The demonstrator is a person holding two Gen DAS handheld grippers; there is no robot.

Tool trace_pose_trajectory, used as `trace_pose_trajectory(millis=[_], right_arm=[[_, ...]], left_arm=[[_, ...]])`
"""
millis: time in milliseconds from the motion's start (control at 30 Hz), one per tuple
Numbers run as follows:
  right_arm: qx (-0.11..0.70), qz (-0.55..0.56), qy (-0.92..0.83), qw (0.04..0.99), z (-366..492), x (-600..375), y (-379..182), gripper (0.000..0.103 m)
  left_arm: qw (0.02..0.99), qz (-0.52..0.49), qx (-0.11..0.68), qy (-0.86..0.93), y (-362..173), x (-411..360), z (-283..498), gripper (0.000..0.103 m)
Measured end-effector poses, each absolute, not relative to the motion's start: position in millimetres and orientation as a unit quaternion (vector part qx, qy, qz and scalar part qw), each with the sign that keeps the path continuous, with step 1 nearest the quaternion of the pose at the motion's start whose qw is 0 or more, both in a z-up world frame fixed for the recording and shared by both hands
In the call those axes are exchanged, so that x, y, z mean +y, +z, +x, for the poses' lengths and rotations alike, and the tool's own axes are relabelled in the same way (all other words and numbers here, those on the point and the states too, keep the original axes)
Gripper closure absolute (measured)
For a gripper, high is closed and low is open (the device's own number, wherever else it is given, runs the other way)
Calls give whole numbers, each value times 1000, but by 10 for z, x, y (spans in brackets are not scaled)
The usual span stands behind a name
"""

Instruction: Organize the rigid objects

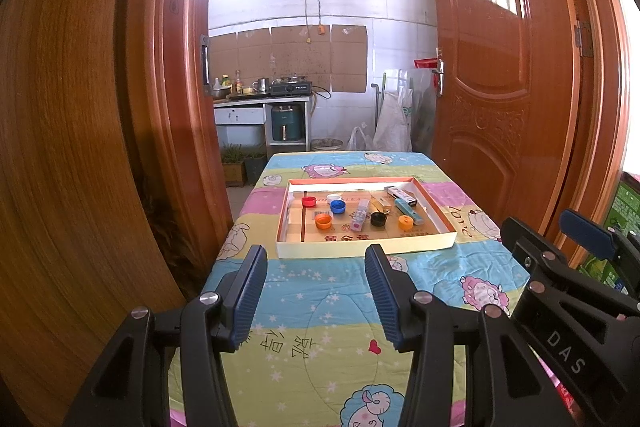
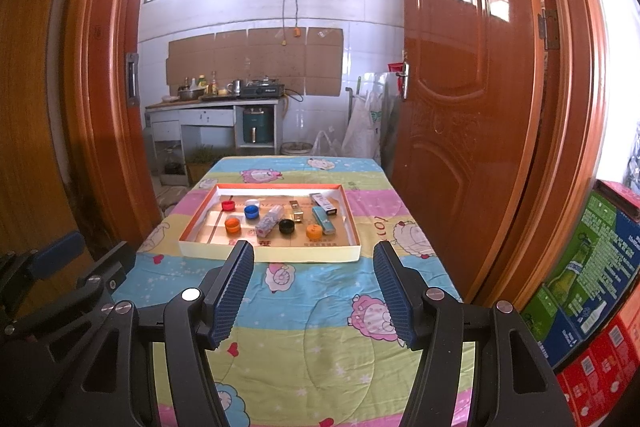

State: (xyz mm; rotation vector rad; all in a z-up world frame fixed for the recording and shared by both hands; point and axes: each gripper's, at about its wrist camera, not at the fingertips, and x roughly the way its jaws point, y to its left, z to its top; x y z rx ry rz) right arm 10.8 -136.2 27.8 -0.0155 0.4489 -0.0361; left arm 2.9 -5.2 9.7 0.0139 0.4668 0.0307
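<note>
A shallow cardboard box lid (image 1: 360,250) (image 2: 272,253) with an orange rim lies on the quilted table cover. Inside it are several bottle caps: red (image 1: 308,201), blue (image 1: 337,206), orange (image 1: 323,221), black (image 1: 378,218) and a yellow-orange one (image 1: 405,223). A clear small case (image 1: 359,215), a teal lighter (image 1: 408,210) and a small white box (image 1: 401,195) lie among them. My left gripper (image 1: 316,255) is open and empty, short of the lid's near wall. My right gripper (image 2: 314,253) is open and empty too, beside the left one (image 2: 60,255).
The table cover (image 1: 320,307) carries a cartoon sheep pattern. Wooden door leaves (image 1: 500,67) flank the table on both sides. Printed cartons (image 2: 592,279) are stacked at the right. A kitchen counter (image 2: 212,103) with a stove stands beyond the doorway.
</note>
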Motion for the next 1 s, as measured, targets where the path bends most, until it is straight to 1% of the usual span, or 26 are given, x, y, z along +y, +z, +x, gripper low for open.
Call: trace_pose_trajectory(millis=[1000], right_arm=[[227, -6, -16, 974, 100, -1298, 263, 39]], left_arm=[[972, 4, 234, 12, 45, -85, -4, 52]])
